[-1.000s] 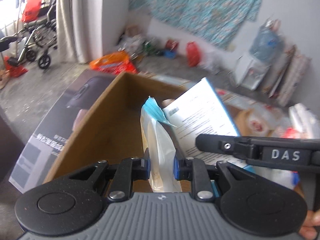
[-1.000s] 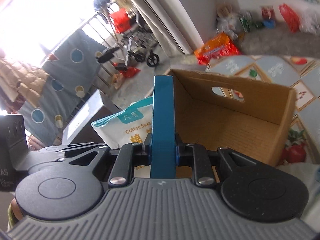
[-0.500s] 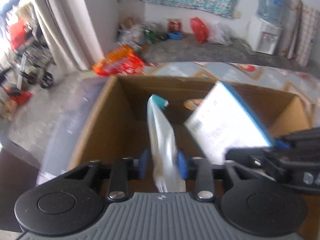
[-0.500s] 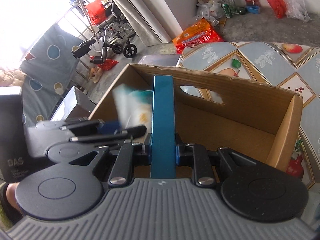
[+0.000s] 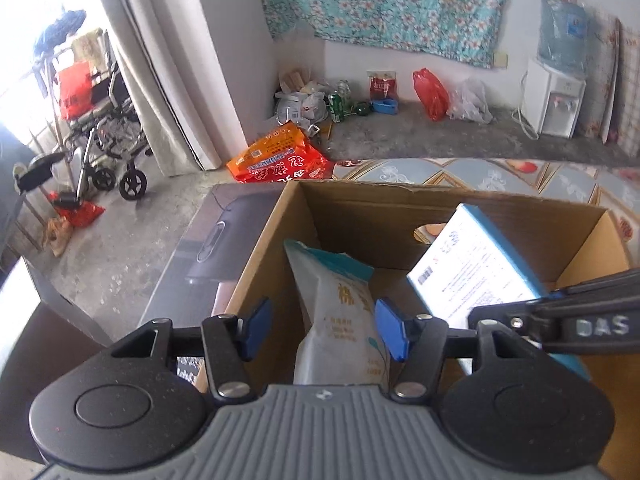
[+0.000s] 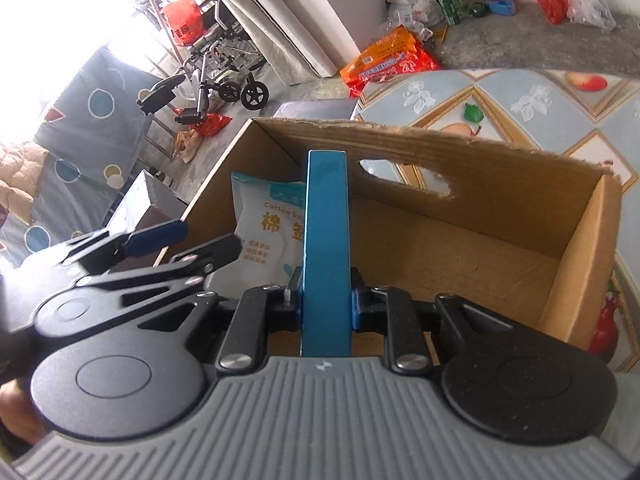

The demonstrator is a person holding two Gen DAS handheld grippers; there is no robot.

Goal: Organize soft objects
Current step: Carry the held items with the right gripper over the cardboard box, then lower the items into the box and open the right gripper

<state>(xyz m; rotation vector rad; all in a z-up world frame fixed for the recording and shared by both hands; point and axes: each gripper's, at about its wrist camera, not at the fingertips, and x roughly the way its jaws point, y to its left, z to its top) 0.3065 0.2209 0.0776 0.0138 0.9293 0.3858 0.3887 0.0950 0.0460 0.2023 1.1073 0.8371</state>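
A cardboard box (image 5: 460,208) fills the middle of both views. Inside it, at lower centre of the left view, a white cotton swab bag (image 5: 344,320) stands between the left tool's (image 5: 324,330) opening jaws, untouched. The right tool (image 6: 324,304) clamps a blue box (image 6: 326,240) upright over the cardboard box.

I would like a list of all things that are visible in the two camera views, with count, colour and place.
cardboard box: one, brown, open, on the patterned cloth
cotton swab bag: one, white and teal, in the box, between opening left jaws
flat box: one, blue with white face, over the cardboard box
dark carton: one, grey-black, beside the cardboard box
snack bag: one, orange, on the floor
wheelchair: one, by the curtain
water dispenser: one, white, at the wall
left gripper: opening
right gripper: clamped on the flat box
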